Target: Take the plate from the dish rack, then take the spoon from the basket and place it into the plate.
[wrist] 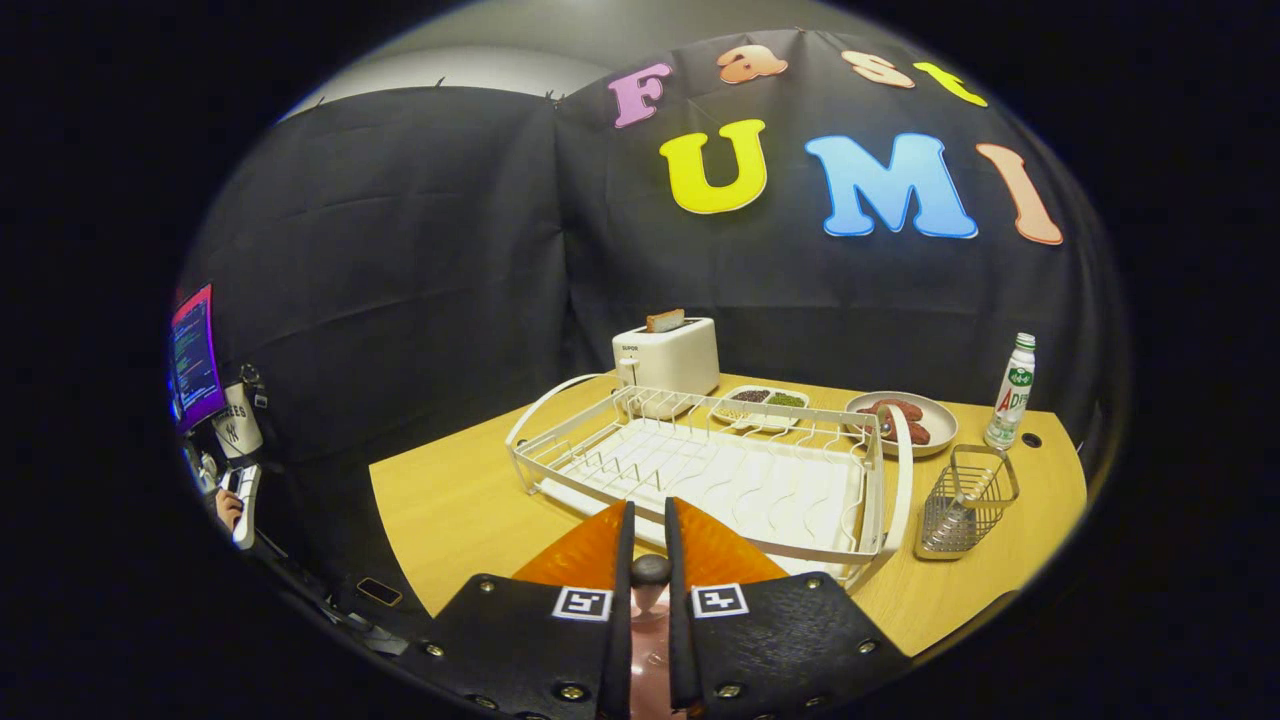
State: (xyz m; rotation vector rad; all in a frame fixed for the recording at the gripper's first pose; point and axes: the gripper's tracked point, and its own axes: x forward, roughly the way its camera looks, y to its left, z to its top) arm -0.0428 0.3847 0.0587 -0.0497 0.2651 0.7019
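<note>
My gripper (648, 520) hangs over the near edge of the table, its fingers almost together. A slim thing with a dark round end (650, 570) fills the narrow gap between them and looks like the spoon. Below it a glossy pink surface (650, 645) shows in the gap; I cannot tell whether that is the spoon's body or the plate. Just ahead of the fingers stands the white wire dish rack (700, 470), with no plate in its slots. To the right of the rack is the small wire basket (965, 500).
Beyond the rack stand a white toaster (667, 357) with a slice in it, a divided dish of beans (760, 405) and a round plate of sausages (905, 420). A bottle (1010, 392) stands behind the basket. A person's hand (228, 508) and a screen are off the table's left.
</note>
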